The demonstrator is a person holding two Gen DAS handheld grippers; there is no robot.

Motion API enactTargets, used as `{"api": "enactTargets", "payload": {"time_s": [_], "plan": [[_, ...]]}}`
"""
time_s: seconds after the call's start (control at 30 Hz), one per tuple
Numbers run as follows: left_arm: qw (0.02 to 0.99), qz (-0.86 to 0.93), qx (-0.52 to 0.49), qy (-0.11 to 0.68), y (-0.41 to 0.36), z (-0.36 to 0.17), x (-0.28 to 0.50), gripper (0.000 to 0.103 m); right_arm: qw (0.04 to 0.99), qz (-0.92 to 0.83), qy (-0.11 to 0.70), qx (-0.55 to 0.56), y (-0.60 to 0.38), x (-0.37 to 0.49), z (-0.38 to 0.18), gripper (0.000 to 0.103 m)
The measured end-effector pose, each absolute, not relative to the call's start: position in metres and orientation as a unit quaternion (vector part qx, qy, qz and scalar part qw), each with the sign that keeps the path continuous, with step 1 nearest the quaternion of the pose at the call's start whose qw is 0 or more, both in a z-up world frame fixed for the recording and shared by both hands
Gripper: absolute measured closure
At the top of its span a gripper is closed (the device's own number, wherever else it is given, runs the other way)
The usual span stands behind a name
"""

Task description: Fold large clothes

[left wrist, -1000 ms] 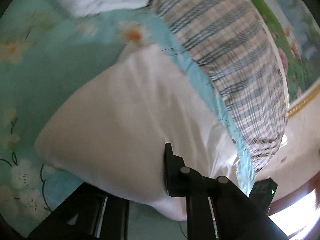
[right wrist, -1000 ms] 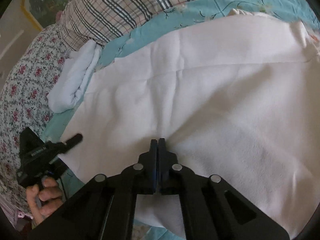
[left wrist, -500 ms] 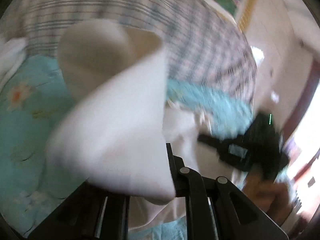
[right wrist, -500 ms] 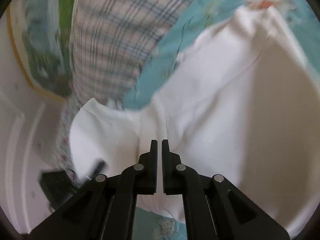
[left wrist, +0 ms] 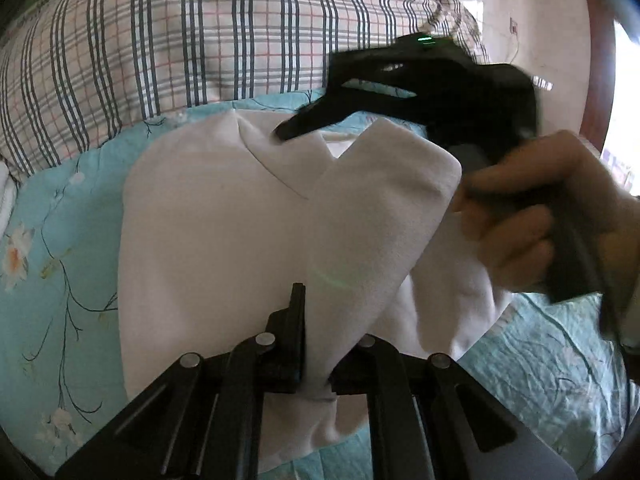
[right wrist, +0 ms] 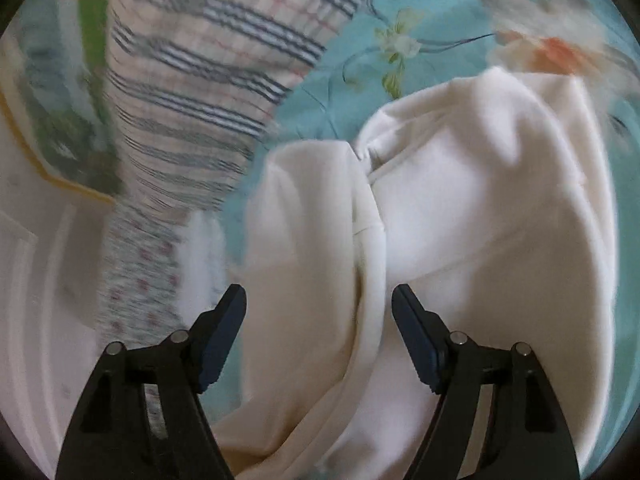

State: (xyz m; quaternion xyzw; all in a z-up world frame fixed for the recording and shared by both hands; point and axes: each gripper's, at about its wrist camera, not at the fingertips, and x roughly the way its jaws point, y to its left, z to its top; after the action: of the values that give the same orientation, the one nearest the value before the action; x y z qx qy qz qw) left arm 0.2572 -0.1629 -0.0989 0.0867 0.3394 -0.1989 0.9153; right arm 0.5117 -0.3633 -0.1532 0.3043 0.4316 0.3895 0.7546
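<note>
A large white garment (left wrist: 224, 220) lies partly folded on the turquoise flowered bedspread (left wrist: 48, 248). My left gripper (left wrist: 316, 360) is shut on a fold of the garment near its front edge. My right gripper shows in the left wrist view (left wrist: 400, 92) as a black shape over the garment's far edge, held by a hand (left wrist: 540, 216). In the right wrist view my right gripper (right wrist: 318, 320) is open, its fingers apart on either side of a hanging fold of the white garment (right wrist: 460, 220), gripping nothing.
A plaid pillow (left wrist: 180, 40) lies at the head of the bed, also in the right wrist view (right wrist: 200, 60). A white folded cloth (left wrist: 4, 196) peeks in at the left edge. A pale wall (left wrist: 532, 28) stands at the right.
Both grippers lifted the white garment and swung it over itself. My right gripper has opened and released the cloth. My left gripper still pinches its fold.
</note>
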Motion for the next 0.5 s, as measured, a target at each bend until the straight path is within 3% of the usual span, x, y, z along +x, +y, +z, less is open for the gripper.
{"api": "enactTargets", "payload": {"time_s": [0.07, 0.1, 0.13, 0.33, 0.5], "plan": [[0.915, -0.201, 0.087, 0.339, -0.164, -0.097, 0.255, 0.096, 0.762, 0.384, 0.446, 0.27, -0.346, 0.517, -0.152, 0.053], [0.915, -0.203, 0.088, 0.338, -0.166, -0.095, 0.253, 0.096, 0.769, 0.377, 0.453, 0.248, -0.338, 0.519, -0.151, 0.083], [0.915, -0.205, 0.089, 0.337, -0.168, -0.09, 0.254, 0.096, 0.775, 0.379, 0.449, 0.234, -0.334, 0.517, -0.145, 0.092], [0.913, -0.267, 0.067, 0.3, -0.19, -0.05, 0.237, 0.096, 0.814, 0.425, 0.324, 0.226, -0.378, 0.469, -0.079, 0.094], [0.886, -0.306, 0.072, 0.342, -0.235, -0.077, 0.25, 0.096, 0.842, 0.359, 0.327, 0.234, -0.43, 0.468, -0.093, 0.094]]}}
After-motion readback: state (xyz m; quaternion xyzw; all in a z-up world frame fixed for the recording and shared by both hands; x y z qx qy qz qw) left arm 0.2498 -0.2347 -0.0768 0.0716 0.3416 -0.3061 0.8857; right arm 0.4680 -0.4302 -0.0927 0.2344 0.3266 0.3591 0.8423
